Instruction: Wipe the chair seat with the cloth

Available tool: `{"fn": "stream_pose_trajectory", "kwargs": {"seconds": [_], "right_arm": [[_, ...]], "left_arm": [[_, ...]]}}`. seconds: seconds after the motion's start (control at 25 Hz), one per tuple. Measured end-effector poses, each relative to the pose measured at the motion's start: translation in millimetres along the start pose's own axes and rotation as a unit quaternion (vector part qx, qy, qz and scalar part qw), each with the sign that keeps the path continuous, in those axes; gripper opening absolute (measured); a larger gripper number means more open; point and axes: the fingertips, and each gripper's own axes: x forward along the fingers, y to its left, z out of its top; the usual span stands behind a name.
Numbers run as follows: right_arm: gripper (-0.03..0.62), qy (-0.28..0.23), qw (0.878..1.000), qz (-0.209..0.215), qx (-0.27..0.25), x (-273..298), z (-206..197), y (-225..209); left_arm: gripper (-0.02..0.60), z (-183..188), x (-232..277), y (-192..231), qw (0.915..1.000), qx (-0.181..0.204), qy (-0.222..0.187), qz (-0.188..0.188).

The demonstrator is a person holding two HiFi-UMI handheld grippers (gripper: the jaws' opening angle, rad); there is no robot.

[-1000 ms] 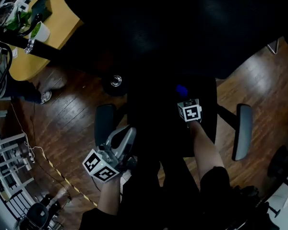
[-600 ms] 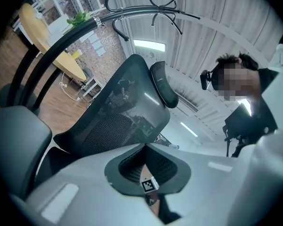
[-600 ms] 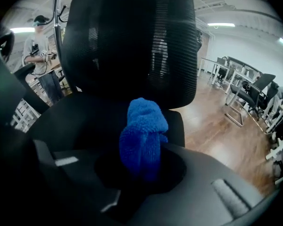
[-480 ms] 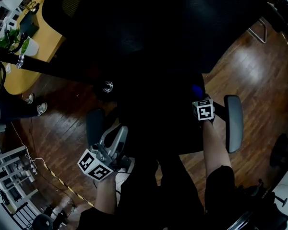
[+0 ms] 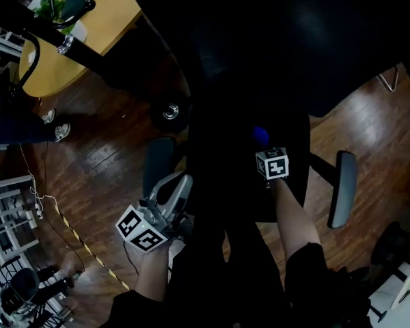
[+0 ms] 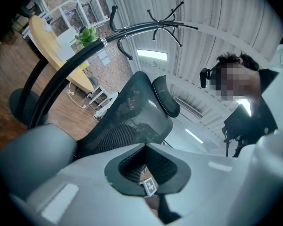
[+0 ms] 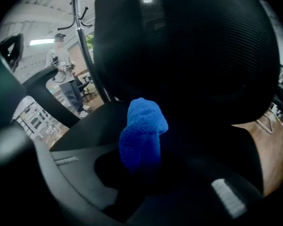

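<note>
The black chair seat (image 5: 295,132) fills the middle of the dark head view, under its mesh backrest (image 5: 294,39). A blue cloth (image 5: 260,136) is pressed on the seat, and my right gripper (image 5: 262,145) is shut on it. The right gripper view shows the cloth (image 7: 141,135) bunched and sticking up between the right gripper (image 7: 140,157) jaws, with the backrest (image 7: 188,51) right behind. My left gripper (image 5: 180,184) hovers beside the left armrest (image 5: 157,162), off the seat. Seen in its own view, the left gripper (image 6: 146,146) has its grey jaws together on nothing.
The right armrest (image 5: 343,186) flanks the seat. A round wooden table (image 5: 102,26) and a black coat-rack pole (image 5: 68,43) stand at the upper left. Someone's shoes (image 5: 55,125) are on the wood floor. A striped cable (image 5: 89,251) runs across the lower left floor.
The right gripper and cloth slid right toward the right armrest, then came back left to the seat's middle. The left gripper has stayed by the left armrest.
</note>
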Motion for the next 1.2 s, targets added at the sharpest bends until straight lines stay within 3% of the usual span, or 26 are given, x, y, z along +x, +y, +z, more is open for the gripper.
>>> {"fn": "stream_pose_trajectory", "kwargs": {"seconds": [0.16,0.32,0.52,0.64,0.88,1.2], "right_arm": [[0.038,0.006,0.996,0.081,-0.023,38,16,101],[0.037,0.028,0.989,0.144,-0.039,63,5,179],[0.038,0.016,0.989,0.14,-0.041,62,4,191],[0.037,0.018,0.99,0.133,-0.047,59,-5,177],[0.037,0.035,0.997,0.071,-0.027,34,-35,108],[0.037,0.056,0.996,-0.061,0.03,-43,-87,-50]], "left_arm": [[-0.008,8,-18,-1,0.9997,0.006,-0.019,0.015],[-0.008,12,-33,-1,0.999,0.008,-0.036,0.026],[-0.008,7,-43,-1,0.9988,0.008,-0.038,0.029],[-0.008,2,-41,0,0.9989,0.002,-0.037,0.028],[-0.008,-11,-23,2,0.9998,0.001,-0.007,0.017],[-0.008,-27,16,-3,0.9995,0.005,0.029,-0.008]]}}
